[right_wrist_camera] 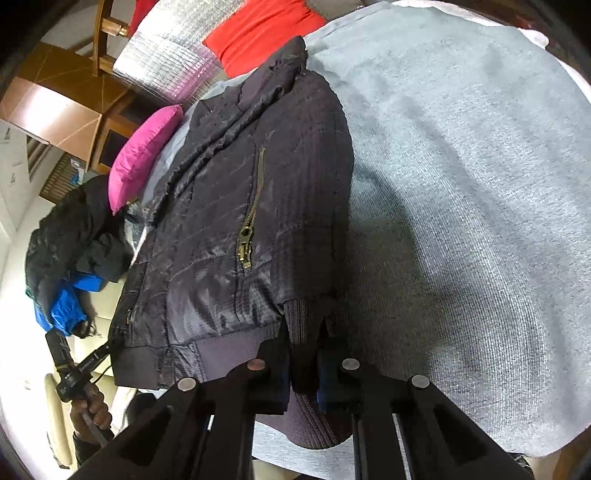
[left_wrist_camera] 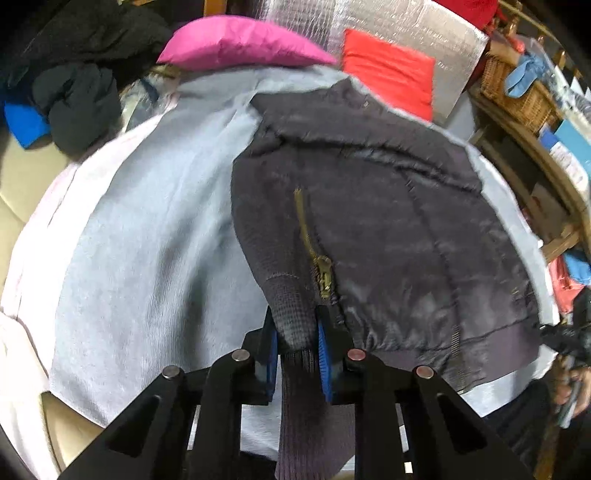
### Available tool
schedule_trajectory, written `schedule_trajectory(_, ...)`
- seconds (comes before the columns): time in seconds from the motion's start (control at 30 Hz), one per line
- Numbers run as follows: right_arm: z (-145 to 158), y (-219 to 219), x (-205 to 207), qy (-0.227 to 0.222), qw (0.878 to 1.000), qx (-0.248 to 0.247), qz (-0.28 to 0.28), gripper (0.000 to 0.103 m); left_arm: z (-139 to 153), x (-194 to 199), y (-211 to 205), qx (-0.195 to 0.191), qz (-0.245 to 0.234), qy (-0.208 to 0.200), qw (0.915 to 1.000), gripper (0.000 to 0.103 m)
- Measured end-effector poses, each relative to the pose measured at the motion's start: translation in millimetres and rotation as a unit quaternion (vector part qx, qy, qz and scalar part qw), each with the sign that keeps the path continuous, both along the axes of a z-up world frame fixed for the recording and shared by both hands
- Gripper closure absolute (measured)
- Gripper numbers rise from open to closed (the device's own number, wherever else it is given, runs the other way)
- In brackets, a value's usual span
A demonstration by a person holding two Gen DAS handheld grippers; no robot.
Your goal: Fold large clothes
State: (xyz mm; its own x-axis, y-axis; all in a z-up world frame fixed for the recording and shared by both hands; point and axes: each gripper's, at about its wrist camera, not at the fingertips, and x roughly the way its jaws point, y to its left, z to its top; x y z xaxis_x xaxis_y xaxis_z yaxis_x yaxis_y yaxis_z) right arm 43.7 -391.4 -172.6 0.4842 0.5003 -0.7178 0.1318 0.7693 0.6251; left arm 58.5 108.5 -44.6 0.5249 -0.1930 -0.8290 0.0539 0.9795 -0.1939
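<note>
A dark quilted jacket point(left_wrist_camera: 388, 229) with a brass pocket zipper point(left_wrist_camera: 321, 273) lies on a light blue-grey blanket point(left_wrist_camera: 147, 240). My left gripper point(left_wrist_camera: 297, 332) is shut on a ribbed knit part of the jacket at its near edge, blue pads pressing both sides. In the right wrist view the same jacket point(right_wrist_camera: 221, 240) lies lengthwise on the blanket point(right_wrist_camera: 461, 221). My right gripper point(right_wrist_camera: 304, 354) is shut on the ribbed hem at the jacket's near corner. A hand point(right_wrist_camera: 92, 406) at the lower left holds the other gripper by the hem's far end.
A pink cushion point(left_wrist_camera: 236, 44), a red cushion point(left_wrist_camera: 388, 70) and a silver quilted sheet point(left_wrist_camera: 443, 33) lie beyond the jacket. Dark and blue clothes point(left_wrist_camera: 74, 96) are piled at the left. A wicker basket point(left_wrist_camera: 517, 92) and wooden shelves stand at the right.
</note>
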Motion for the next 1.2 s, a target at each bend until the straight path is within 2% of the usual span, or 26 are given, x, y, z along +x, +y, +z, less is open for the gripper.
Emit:
schedule_trajectory(0.2,14,-7,-1,-0.022,0.999,0.035,0.005,0.094,41,2,-17,-0.011,-0.008,-0.020,0.9997,0.084)
schedule_trajectory(0.33,29,-11,-3,-0.040,0.998,0.043,0.010,0.094,48,-7,-24,-0.014,-0.010,-0.034,0.9993,0.084)
schedule_trajectory(0.47,35,-12,-11,-0.043,0.999,0.028,0.016,0.094,25,-17,-12,-0.014,0.002,-0.019,0.9997,0.084)
schedule_trajectory(0.77,15,-18,-19,-0.022,0.999,0.024,0.012,0.094,-26,-17,25,-0.041,0.032,0.018,0.9985,0.085)
schedule_trajectory(0.97,6,-16,-26,-0.009,1.000,0.018,0.021,0.094,-28,-21,29,-0.045,0.028,0.012,0.9985,0.085)
schedule_trajectory(1.2,17,-18,-45,-0.016,0.999,0.020,0.031,0.094,-20,-26,32,-0.062,0.018,0.011,0.9978,0.085)
